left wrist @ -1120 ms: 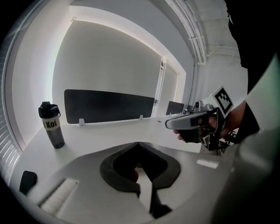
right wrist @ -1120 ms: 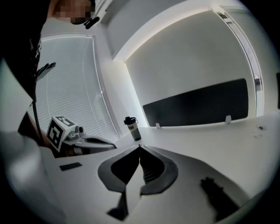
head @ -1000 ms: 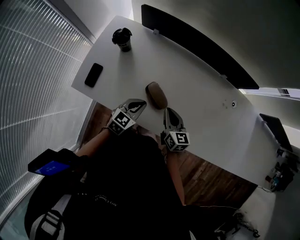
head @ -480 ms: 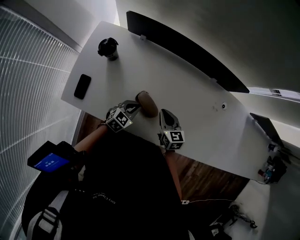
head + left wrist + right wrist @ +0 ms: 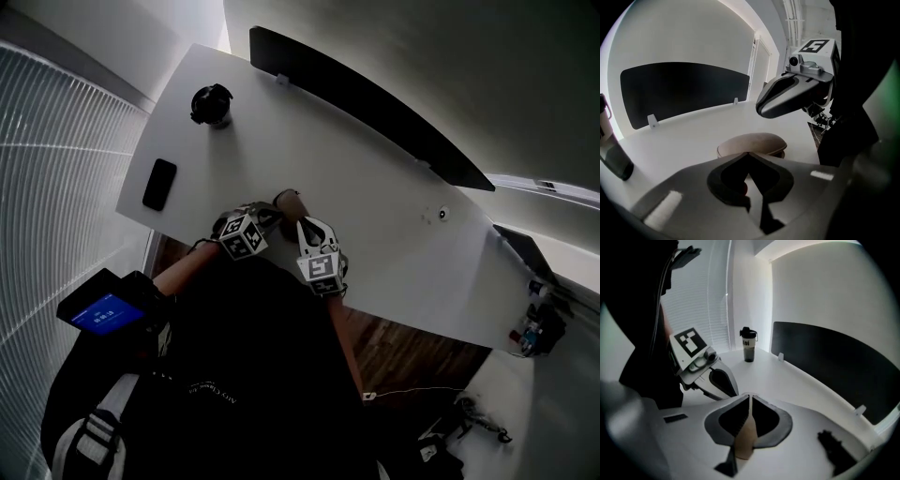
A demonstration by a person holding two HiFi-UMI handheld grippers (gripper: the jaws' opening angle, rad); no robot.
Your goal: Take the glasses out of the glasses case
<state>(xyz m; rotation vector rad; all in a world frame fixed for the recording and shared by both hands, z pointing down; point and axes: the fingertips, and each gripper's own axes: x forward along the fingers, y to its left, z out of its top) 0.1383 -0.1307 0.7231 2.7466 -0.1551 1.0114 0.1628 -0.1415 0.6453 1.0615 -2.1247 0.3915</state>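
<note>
A closed brown glasses case (image 5: pixel 288 201) lies on the white table (image 5: pixel 375 187) near its front edge. In the left gripper view the case (image 5: pixel 752 142) sits just beyond my left gripper (image 5: pixel 747 153), whose jaws meet at the tips with nothing between them. My left gripper (image 5: pixel 270 215) is at the case's left end in the head view. My right gripper (image 5: pixel 302 225) is at its right side, also shut. The tan case (image 5: pixel 744 442) shows under the right gripper (image 5: pixel 749 398) through the slit behind its tips. Whether either gripper touches the case, I cannot tell.
A black tumbler (image 5: pixel 212 103) and a dark phone (image 5: pixel 159 184) lie at the table's left. A long black divider panel (image 5: pixel 366 94) runs along the far edge. A small round fitting (image 5: pixel 441 214) sits to the right. Wooden floor (image 5: pixel 412 352) lies below the table's front edge.
Both grippers have come down and closed in on the case. The right one swung left and rolled, so its cube now stands close beside the left gripper.
</note>
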